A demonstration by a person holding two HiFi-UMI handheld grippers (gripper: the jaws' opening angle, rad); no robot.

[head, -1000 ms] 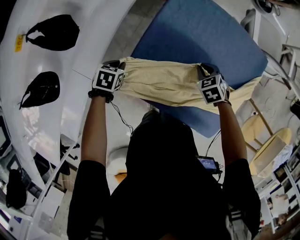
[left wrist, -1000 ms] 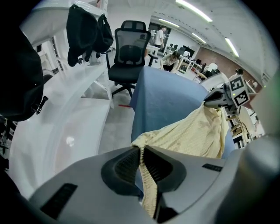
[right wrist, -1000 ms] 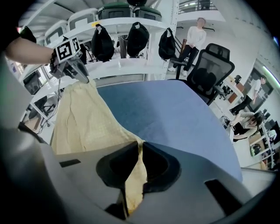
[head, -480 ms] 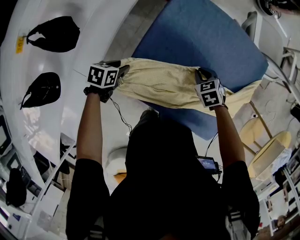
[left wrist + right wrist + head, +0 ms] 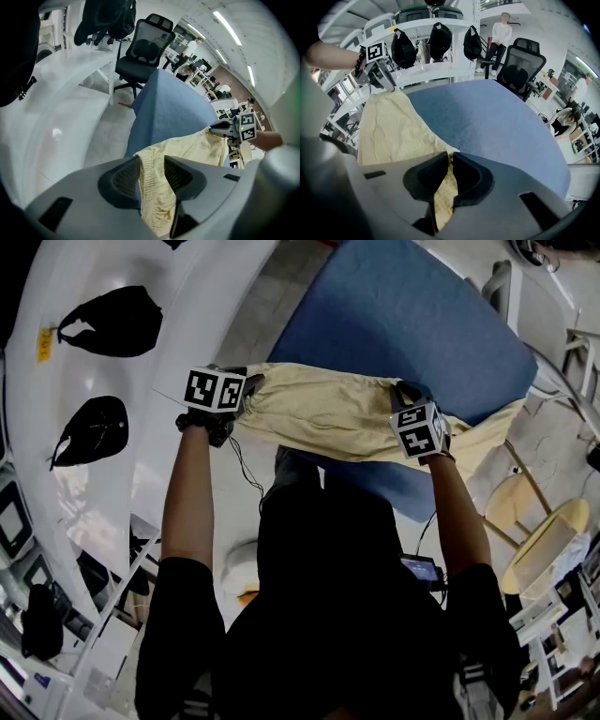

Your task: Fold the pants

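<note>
- A white bench (image 5: 183, 306) curves along the left of the blue bench (image 5: 403, 315), with a strip of floor between the two. A black bag (image 5: 117, 321) lies on it, and a second bag (image 5: 94, 430) lies on it farther from the blue bench.
- The left claw (image 5: 251, 384) hangs just off the blue bench's near left corner, over the floor strip, and points steeply down. It is released. Its jaws stand apart and have just been closing a little. The ribbed waistband (image 5: 154, 183) lies slack between the pads, not pinched.
- The pants (image 5: 328, 413) are pale yellow and stretch as a rumpled band from claw to claw along the blue bench's near edge. Most of the cloth is over the blue top, and the waistband end reaches past the left corner. I cannot tell whether the band rests on the top or hangs just above it.
- The right claw (image 5: 405, 390) is over the blue bench's near edge, toward its right side, also pointing steeply down. It is clenched on the pants. In the right gripper view the two pads meet on a fold of yellow cloth, which comes out below them.
- Past the right claw, a pant leg (image 5: 492, 432) runs off the blue bench's right edge and hangs down beside it.
- A black office chair (image 5: 522, 63) stands at the blue bench's far side.
</note>
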